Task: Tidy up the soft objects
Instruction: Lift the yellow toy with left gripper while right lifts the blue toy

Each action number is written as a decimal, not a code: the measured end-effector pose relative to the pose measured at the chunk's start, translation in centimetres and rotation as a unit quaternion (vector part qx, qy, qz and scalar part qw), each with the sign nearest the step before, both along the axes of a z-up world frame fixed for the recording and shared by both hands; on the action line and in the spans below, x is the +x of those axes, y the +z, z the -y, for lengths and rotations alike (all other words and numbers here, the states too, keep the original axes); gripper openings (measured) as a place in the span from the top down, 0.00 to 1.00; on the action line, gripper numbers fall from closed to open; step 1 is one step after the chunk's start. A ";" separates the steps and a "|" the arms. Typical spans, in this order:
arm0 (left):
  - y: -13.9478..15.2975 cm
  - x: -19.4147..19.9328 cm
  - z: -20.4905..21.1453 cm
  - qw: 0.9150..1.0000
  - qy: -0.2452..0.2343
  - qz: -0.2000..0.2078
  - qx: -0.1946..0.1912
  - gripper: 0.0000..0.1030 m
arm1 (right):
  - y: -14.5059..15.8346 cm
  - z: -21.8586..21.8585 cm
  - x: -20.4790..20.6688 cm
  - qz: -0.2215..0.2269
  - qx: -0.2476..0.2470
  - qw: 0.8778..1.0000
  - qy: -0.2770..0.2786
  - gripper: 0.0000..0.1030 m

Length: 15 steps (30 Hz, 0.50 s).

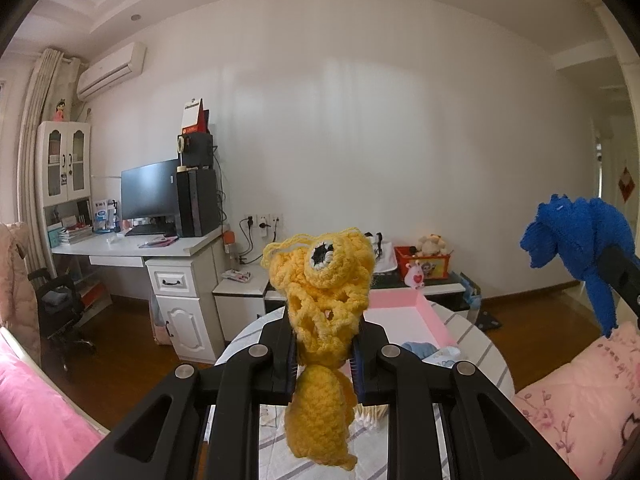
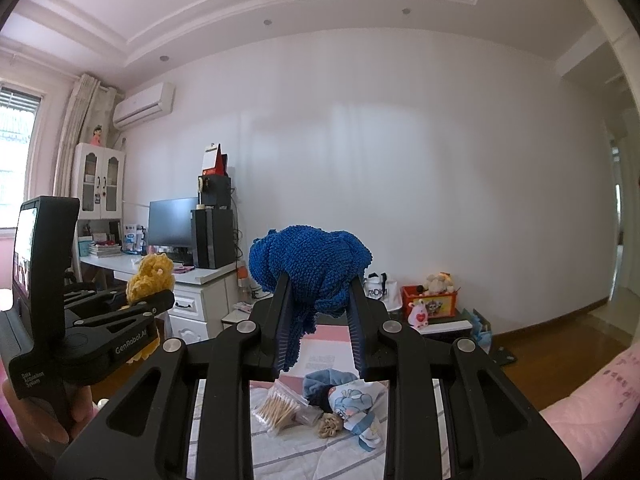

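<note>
Left claw (image 1: 322, 354): jaws clamped on yellow crochet toy (image 1: 320, 304), gripped mid-body, head above pads, tail dangling below. Light, limp, stretchy knit; loose yarn loops may snag. Right claw (image 2: 318, 332): jaws pinched on blue knitted piece (image 2: 308, 264), bulk bunched above tips, equally soft. Below and ahead of both claws: pink box (image 1: 430, 312) on striped desk (image 1: 480, 344); cotton swabs (image 2: 280, 408) and printed cloth (image 2: 352, 404) lie beneath, cluttering drop zone.

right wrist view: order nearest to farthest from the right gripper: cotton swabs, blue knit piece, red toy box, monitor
1. blue knit piece, clamped between the fingers of the right gripper.
2. cotton swabs, just below on the table.
3. red toy box, across the room, right.
4. monitor, on the far desk, left.
</note>
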<state>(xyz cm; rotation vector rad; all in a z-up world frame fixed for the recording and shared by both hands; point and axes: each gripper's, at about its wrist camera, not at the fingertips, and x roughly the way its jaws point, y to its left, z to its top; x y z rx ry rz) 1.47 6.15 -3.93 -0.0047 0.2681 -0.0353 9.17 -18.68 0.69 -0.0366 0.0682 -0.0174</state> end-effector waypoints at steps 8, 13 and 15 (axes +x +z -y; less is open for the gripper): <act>0.0 2.2 0.3 1.000 -0.008 -0.002 0.007 0.82 | -0.2 -0.1 1.6 -0.006 0.002 1.000 -0.005 0.77; 0.0 4.7 0.6 1.000 -0.013 -0.009 0.011 0.82 | -0.8 0.4 3.4 -0.012 0.002 1.000 -0.010 0.77; -0.1 6.5 0.9 1.000 -0.014 -0.017 0.012 0.82 | -1.1 0.8 4.7 -0.020 0.005 1.000 -0.012 0.77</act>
